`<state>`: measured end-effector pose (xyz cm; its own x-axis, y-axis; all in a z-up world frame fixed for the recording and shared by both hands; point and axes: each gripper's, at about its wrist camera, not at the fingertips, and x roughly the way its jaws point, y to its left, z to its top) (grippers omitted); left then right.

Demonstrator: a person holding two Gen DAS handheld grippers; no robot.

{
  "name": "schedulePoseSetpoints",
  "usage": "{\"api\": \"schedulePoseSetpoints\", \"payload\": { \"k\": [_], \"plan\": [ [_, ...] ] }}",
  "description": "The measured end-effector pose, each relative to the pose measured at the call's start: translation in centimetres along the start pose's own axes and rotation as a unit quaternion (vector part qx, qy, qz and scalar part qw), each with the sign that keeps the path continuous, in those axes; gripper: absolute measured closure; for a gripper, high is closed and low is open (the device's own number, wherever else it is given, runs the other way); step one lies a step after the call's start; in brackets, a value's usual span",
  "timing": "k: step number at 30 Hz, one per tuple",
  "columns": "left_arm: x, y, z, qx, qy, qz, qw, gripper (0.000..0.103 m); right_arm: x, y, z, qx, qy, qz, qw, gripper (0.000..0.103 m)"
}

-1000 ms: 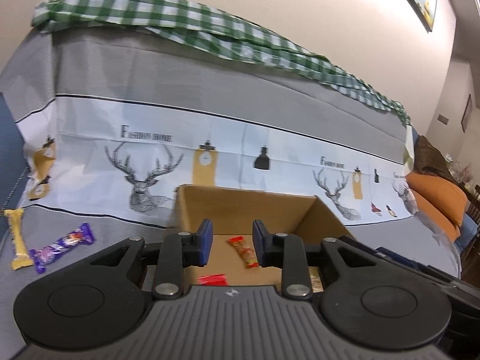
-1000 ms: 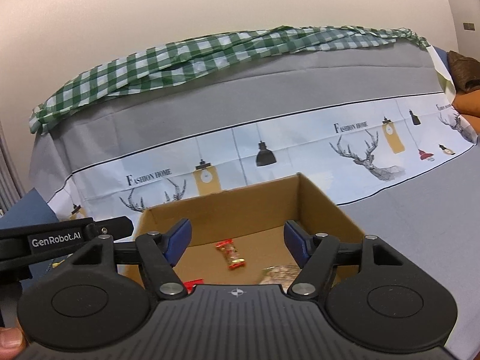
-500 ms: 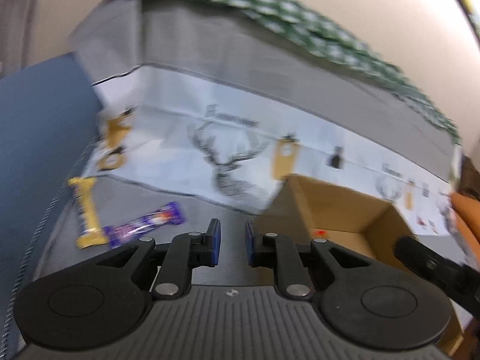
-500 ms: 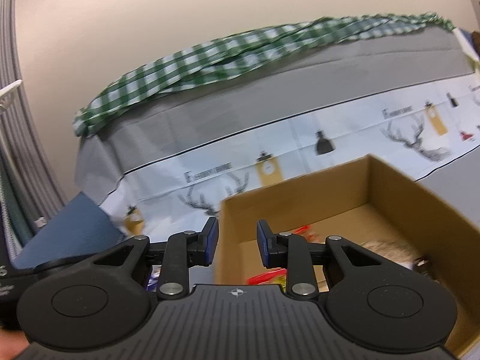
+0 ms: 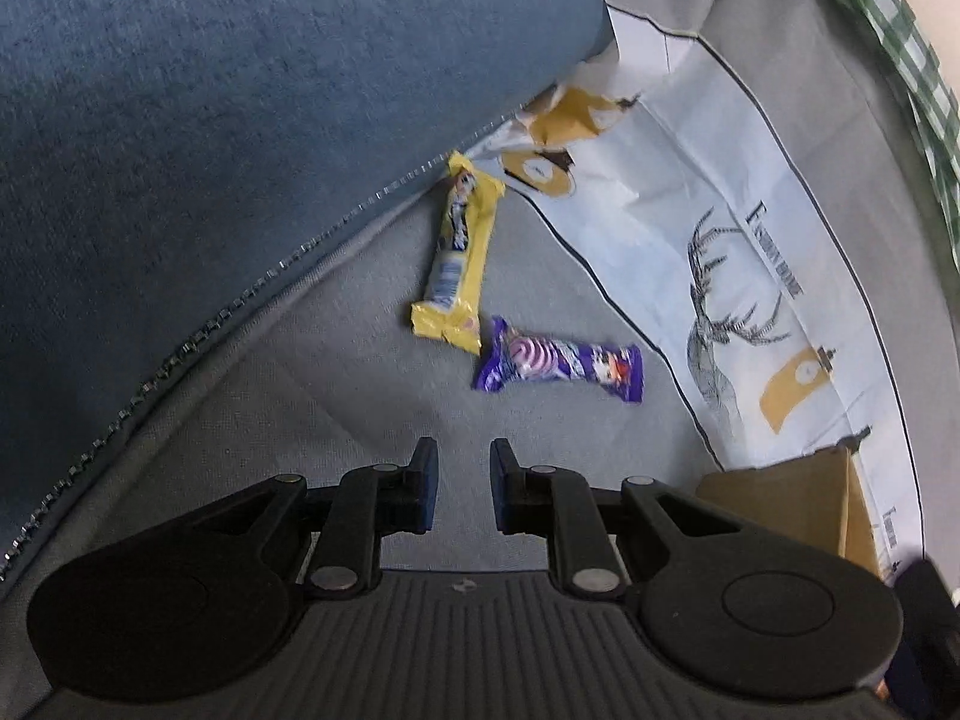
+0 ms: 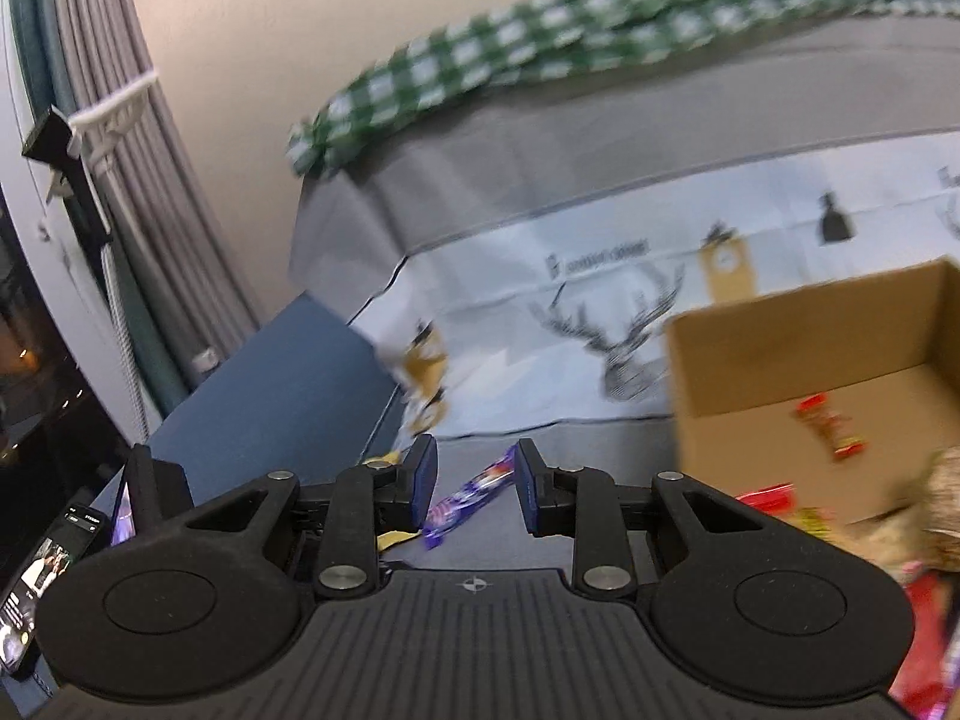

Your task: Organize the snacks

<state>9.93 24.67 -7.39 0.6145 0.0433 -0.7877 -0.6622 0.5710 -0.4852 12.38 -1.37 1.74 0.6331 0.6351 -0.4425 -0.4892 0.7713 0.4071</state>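
Purple wrapper ahead of both grippers, not yet grasped.

Purple snack bar (image 5: 559, 365) lies flat on the grey sofa cover (image 5: 300, 396), well to the left of the cardboard box (image 6: 810, 354), one end almost touching the yellow snack bar (image 5: 459, 252). Left gripper (image 5: 461, 495): fingers parted a little, empty, aimed down, bar just ahead and slightly right, long axis crosswise to the fingers. Right gripper (image 6: 471, 489): parted wider, empty, bar framed between the fingers and running away from them. Judgement: neither gripper is clearly nearer. Wrapper is glossy, crimped at both ends, pink swirl printed; it should crumple slightly under grip.
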Motion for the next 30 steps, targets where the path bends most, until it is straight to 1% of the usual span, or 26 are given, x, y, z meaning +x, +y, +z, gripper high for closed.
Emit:
{"api": "schedulePoseSetpoints", "payload": {
  "k": [1, 2, 3, 4, 5, 6, 8, 9, 11, 13, 15, 17, 18, 19, 20, 21, 22, 23, 24, 27, 30],
  "plan": [
    [-0.1, 0.2, 0.1, -0.006, -0.003, 0.001, 1.0, 0.084, 1.4, 0.2, 0.2, 0.005, 0.015, -0.002, 1.0, 0.072],
    [-0.2, 0.4, 0.1, -0.014, -0.008, 0.006, 0.9998, 0.084, 3.2, 0.3, 0.5, 0.015, 0.033, -0.005, 0.999, 0.069],
    [-0.4, 0.7, 0.2, -0.022, -0.016, 0.019, 0.9994, 0.083, 4.9, 0.3, 0.6, 0.024, 0.048, -0.008, 0.999, 0.053],
    [-0.5, 0.9, 0.2, -0.029, -0.022, 0.029, 0.9989, 0.083, 6.4, 0.3, 0.7, 0.029, 0.06, -0.017, 0.998, 0.042],
    [-0.5, 1.0, 0.3, -0.035, -0.027, 0.034, 0.9984, 0.083, 8.2, 0.2, 0.8, 0.038, 0.07, -0.03, 0.996, 0.027],
    [-0.6, 1.1, 0.4, -0.039, -0.032, 0.036, 0.9981, 0.083, 9.6, 0.0, 0.7, 0.045, 0.077, -0.037, 0.995, 0.024],
    [-0.9, 1.3, 0.5, -0.042, -0.045, 0.045, 0.9971, 0.081, 13.0, -0.7, 0.6, 0.064, 0.107, -0.052, 0.991, 0.026],
    [-1.1, 1.4, 0.5, -0.045, -0.052, 0.049, 0.9964, 0.077, 14.4, -1.0, 0.3, 0.073, 0.119, -0.059, 0.988, 0.026],
    [-1.5, 1.9, 0.8, -0.057, -0.064, 0.06, 0.9945, 0.072, 17.1, -1.4, -0.1, 0.087, 0.14, -0.064, 0.984, 0.026],
    [-1.7, 2.3, 1.0, -0.064, -0.072, 0.069, 0.9929, 0.07, 19.5, -1.3, -0.5, 0.084, 0.161, -0.067, 0.981, 0.025],
    [-1.6, 2.2, 1.1, -0.062, -0.07, 0.071, 0.9931, 0.07, 21.4, -0.8, -1.1, 0.068, 0.181, -0.068, 0.979, 0.025],
    [-1.5, 2.2, 1.2, -0.058, -0.069, 0.072, 0.9933, 0.07, 22.6, 0.0, -1.6, 0.043, 0.187, -0.082, 0.978, 0.024],
    [-1.4, 2.1, 1.2, -0.058, -0.069, 0.074, 0.9932, 0.07, 23.0, 0.6, -1.8, 0.021, 0.18, -0.091, 0.979, 0.026],
    [-1.2, 1.9, 1.2, -0.058, -0.068, 0.074, 0.9933, 0.07, 23.2, 1.1, -1.9, -0.001, 0.175, -0.101, 0.979, 0.03],
    [-1.1, 1.8, 1.2, -0.057, -0.067, 0.074, 0.9933, 0.07, 23.2, 1.6, -1.9, -0.022, 0.168, -0.112, 0.979, 0.044],
    [-1.0, 1.7, 1.2, -0.056, -0.068, 0.074, 0.9933, 0.07, 22.9, 1.8, -2.0, -0.038, 0.158, -0.12, 0.979, 0.062],
    [-1.0, 1.6, 1.2, -0.053, -0.07, 0.075, 0.9933, 0.07, 22.5, 2.0, -2.1, -0.05, 0.152, -0.118, 0.98, 0.07],
    [-1.0, 1.6, 1.2, -0.051, -0.071, 0.075, 0.9933, 0.07, 22.1, 2.0, -2.3, -0.064, 0.148, -0.114, 0.98, 0.083],
    [-1.0, 1.5, 1.3, -0.05, -0.071, 0.075, 0.9934, 0.07, 21.6, 2.0, -2.4, -0.076, 0.144, -0.116, 0.98, 0.087],
    [-0.9, 1.5, 1.2, -0.047, -0.072, 0.074, 0.9936, 0.07, 19.5, 1.5, -2.5, -0.099, 0.14, -0.117, 0.978, 0.088],
    [-0.9, 1.3, 1.2, -0.041, -0.074, 0.073, 0.9938, 0.07, 16.0, 1.2, -2.6, -0.109, 0.137, -0.112, 0.978, 0.088]
  ]
}}
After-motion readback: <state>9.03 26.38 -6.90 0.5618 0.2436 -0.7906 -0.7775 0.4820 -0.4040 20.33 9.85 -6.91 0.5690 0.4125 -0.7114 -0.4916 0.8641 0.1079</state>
